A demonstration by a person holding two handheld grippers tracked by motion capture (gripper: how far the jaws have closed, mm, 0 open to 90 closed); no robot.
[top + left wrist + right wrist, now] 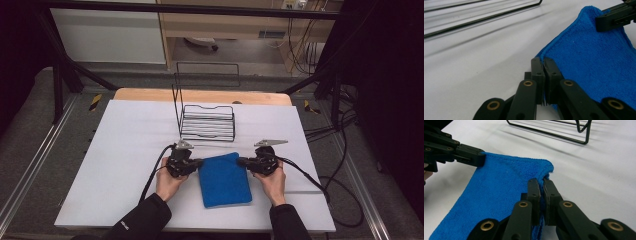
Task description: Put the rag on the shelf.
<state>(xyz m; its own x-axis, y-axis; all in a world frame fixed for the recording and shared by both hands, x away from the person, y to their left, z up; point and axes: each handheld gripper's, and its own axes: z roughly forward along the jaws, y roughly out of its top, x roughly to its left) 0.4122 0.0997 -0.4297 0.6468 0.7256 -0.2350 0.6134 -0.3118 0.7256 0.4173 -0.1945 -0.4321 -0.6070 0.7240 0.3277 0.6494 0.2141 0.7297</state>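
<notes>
While lying flat near the counter's (125, 130) near edge, looking soft, light and limp: blue towel (224, 181), far corners being pinched by closed left hand-held gripper (199, 162) and right hand-held gripper (240, 161), likely sagging between them.

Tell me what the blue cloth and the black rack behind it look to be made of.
Blue cloth: soft looped pile with a stitched hem, probably microfibre or terry; it drapes where both grippers pinch it. Black rack: thin bent rods with a smooth dark coat, likely coated steel wire, though the coating type is unclear.
</notes>
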